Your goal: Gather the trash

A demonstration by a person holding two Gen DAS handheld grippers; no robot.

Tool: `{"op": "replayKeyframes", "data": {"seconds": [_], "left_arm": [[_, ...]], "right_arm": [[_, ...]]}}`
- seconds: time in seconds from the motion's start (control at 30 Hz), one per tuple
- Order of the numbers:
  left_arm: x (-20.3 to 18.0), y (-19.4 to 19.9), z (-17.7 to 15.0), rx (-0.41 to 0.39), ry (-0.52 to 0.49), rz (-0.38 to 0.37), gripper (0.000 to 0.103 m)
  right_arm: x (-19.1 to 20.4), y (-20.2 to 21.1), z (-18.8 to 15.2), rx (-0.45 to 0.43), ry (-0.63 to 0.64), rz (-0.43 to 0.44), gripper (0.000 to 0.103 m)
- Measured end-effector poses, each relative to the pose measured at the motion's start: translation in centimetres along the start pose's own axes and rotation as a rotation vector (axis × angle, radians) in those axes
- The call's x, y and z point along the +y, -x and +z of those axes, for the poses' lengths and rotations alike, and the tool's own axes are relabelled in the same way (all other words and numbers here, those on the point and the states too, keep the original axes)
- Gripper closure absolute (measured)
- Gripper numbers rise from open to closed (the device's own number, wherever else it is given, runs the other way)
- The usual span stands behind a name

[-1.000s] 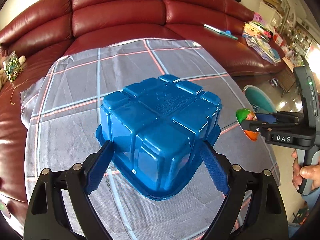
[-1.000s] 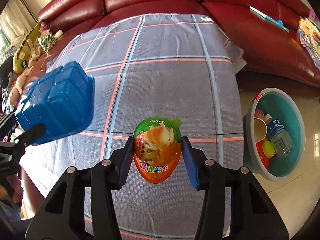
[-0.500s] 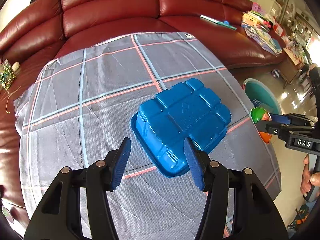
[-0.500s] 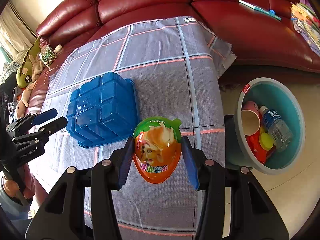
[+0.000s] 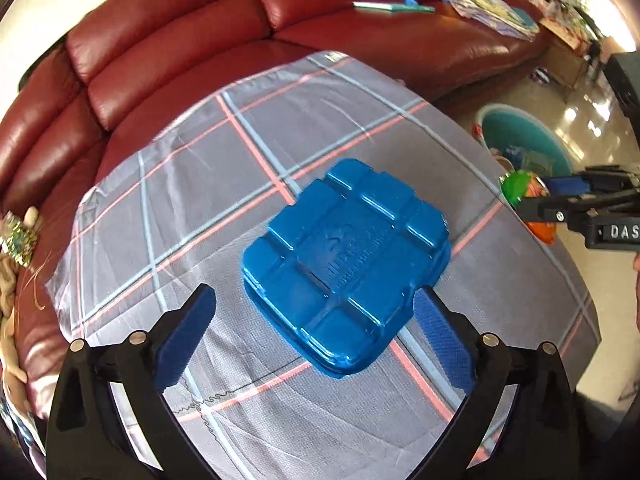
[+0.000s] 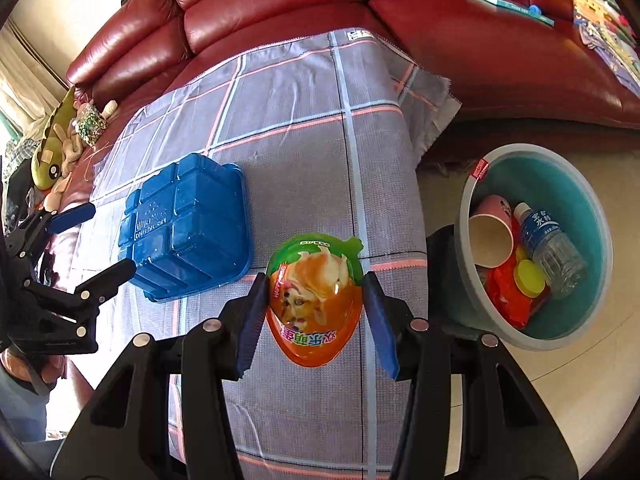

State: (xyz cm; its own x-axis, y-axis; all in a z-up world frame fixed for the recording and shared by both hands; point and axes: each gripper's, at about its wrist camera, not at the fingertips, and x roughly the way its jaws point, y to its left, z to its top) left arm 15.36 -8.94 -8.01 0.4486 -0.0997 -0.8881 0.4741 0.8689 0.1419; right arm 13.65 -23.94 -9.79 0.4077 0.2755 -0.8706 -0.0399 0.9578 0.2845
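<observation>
Basin (image 6: 472, 200) part filled; right gripper (image 6: 312, 312) fingers clench egg-shaped pack (image 6: 316, 300); left gripper (image 5: 316, 340) fingers opening, astride blue tray (image 5: 348, 256), ungrasped.

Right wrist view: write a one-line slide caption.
Right gripper clamps an egg-shaped snack pack beside a teal trash bin.

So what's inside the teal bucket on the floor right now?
The teal bucket holds a pink paper cup, a clear water bottle, a yellow lid and a red-orange wrapper. Whatever lies beneath these is covered.
</observation>
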Motion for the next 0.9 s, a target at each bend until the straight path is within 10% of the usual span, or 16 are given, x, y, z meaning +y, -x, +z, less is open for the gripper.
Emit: {"op": "replayKeyframes", "data": {"seconds": [0.23, 0.53, 0.57, 0.63, 0.7, 0.9], "left_arm": [[2.4, -0.5, -4.3, 0.013, 0.067, -0.119, 0.004], [0.9, -3.1, -3.6, -0.080, 0.243, -0.036, 0.007], [0.8, -3.2, -3.6, -0.093, 0.248, -0.041, 0.014], [0.5, -3.8, -3.2, -0.073, 0.256, -0.059, 0.070], [0.5, -4.1, -3.0, -0.067, 0.267, -0.062, 0.102], [1.4, -3.7, -2.5, -0.073, 0.284, -0.082, 0.102]], "right_arm": [[2.7, -1.6, -0.3, 0.047, 0.053, 0.034, 0.057], [2.6, -1.9, 1.4, 0.036, 0.041, -0.019, 0.057], [2.4, -1.9, 1.5, 0.037, 0.037, -0.024, 0.057], [2.1, -2.1, 1.5, 0.042, 0.034, -0.030, 0.057], [1.9, -2.2, 1.7, 0.043, 0.037, -0.035, 0.057], [1.8, -1.8, 3.5, 0.019, 0.041, -0.027, 0.057]]}}
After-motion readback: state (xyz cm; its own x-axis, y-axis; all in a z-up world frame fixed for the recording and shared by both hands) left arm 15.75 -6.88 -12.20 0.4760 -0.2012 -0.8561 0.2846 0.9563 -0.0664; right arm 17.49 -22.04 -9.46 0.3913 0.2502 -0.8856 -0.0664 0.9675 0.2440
